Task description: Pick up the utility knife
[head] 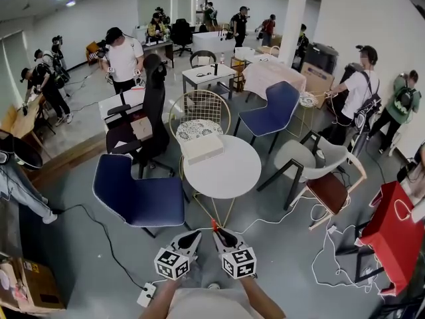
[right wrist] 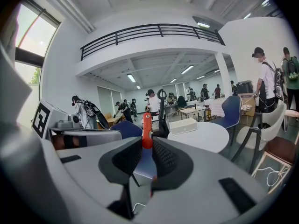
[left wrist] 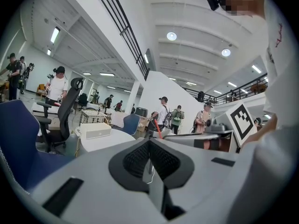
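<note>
My right gripper (right wrist: pixel 146 148) pinches the red utility knife (right wrist: pixel 146 127), whose end sticks out past the jaws. My left gripper (left wrist: pixel 149 148) is pressed together on nothing, just beside it.

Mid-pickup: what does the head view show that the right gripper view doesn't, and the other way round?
Only the head view: the red bag at right and the power strip on the floor near the person's feet. Only the right gripper view: the right gripper with its pads pressed on the red utility knife, and the balcony railing overhead. Both: the round white table with the white box on it.
</note>
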Demonstrator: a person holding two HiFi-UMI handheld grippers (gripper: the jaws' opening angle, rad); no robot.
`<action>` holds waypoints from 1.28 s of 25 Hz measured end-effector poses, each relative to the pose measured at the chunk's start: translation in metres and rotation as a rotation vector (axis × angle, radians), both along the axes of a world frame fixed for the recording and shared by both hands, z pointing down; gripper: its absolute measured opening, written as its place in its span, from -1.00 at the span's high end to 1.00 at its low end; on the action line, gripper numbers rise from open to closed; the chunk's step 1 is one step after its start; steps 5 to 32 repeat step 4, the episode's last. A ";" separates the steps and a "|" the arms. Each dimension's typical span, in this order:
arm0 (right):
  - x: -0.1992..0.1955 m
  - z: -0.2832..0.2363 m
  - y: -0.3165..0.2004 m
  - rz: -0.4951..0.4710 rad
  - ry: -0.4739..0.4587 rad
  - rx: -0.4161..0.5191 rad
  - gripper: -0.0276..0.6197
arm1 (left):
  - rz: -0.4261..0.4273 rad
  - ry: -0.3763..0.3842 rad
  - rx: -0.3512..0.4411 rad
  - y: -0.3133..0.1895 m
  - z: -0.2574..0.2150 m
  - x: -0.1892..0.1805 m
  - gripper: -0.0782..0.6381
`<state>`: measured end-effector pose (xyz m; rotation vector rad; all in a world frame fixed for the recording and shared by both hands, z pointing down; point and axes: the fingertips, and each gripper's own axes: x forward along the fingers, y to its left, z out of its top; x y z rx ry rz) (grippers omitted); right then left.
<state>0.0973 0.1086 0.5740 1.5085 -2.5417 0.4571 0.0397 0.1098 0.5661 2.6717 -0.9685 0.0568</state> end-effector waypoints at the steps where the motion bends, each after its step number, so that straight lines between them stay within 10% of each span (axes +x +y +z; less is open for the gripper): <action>1: 0.001 0.000 0.001 -0.001 0.001 0.001 0.67 | 0.002 -0.001 0.001 0.001 -0.001 0.002 0.75; 32: 0.002 -0.002 0.006 -0.006 0.008 0.006 0.67 | 0.006 0.000 0.002 0.007 -0.003 0.004 0.75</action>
